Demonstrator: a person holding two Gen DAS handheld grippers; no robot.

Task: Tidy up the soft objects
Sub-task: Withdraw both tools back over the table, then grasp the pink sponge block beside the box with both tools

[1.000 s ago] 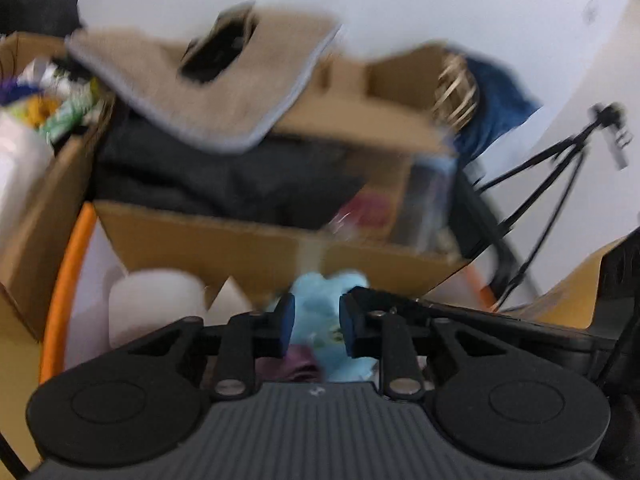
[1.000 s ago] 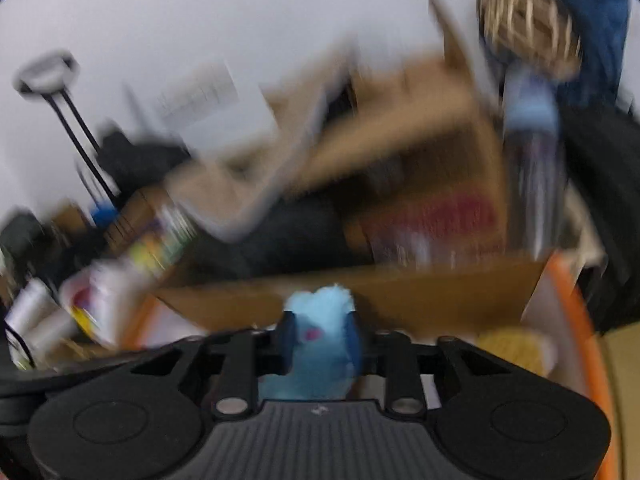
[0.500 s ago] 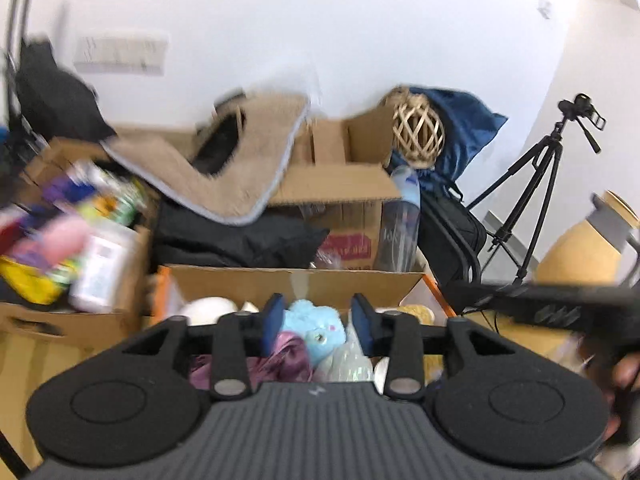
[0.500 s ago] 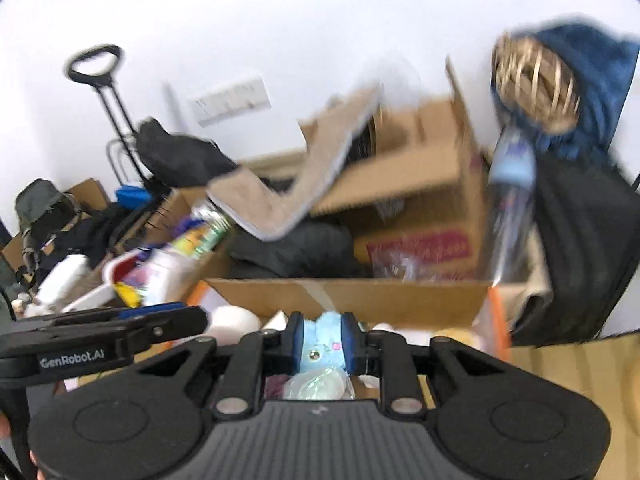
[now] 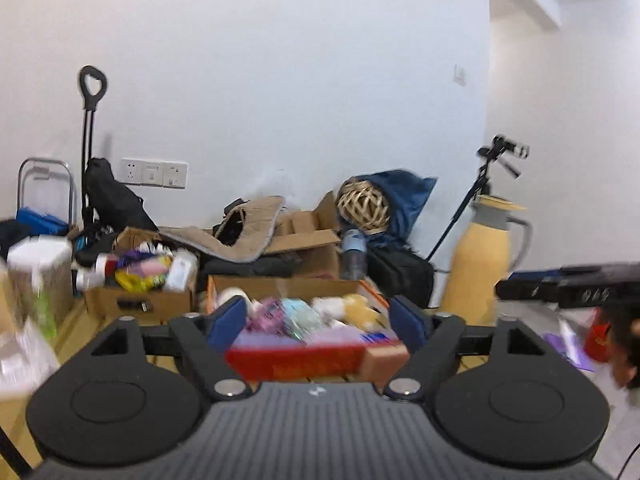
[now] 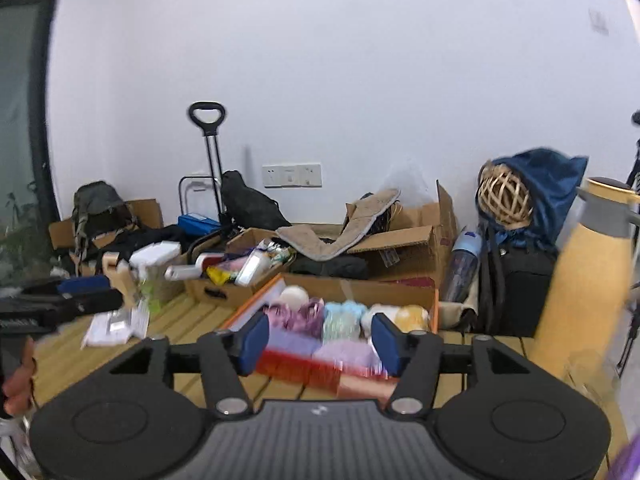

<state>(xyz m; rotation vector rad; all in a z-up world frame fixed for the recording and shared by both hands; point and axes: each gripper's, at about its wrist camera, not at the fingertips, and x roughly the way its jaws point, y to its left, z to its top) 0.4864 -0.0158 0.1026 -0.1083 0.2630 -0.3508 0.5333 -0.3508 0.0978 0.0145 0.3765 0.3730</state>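
A cardboard box [image 6: 360, 286] with an orange rim and a red front stands on the slatted wooden table. It holds soft toys: a light blue plush [image 6: 344, 314], a purple one [image 6: 298, 316], a white ball [image 6: 294, 296] and a yellow one [image 6: 414, 316]. My right gripper [image 6: 320, 336] hangs back from the box, jaws opening, nothing between them. The same box [image 5: 288, 286] and blue plush [image 5: 296, 308] show in the left wrist view. My left gripper [image 5: 316, 322] is also away from it, jaws opening wide and empty. Each view catches the other gripper at its edge.
A tall yellow thermos jug [image 6: 592, 264] stands right of the box. Behind are open cartons [image 6: 400, 240] with a beige mat, a carton of bottles [image 6: 240, 272], a wicker ball [image 6: 504, 196], a trolley [image 6: 208, 160] and a tripod [image 5: 480, 200]. Papers [image 6: 116, 324] lie left.
Both grippers have pulled back and up from the box. The right one let go of the blue plush, which now lies in the box. Both pairs of jaws have widened.
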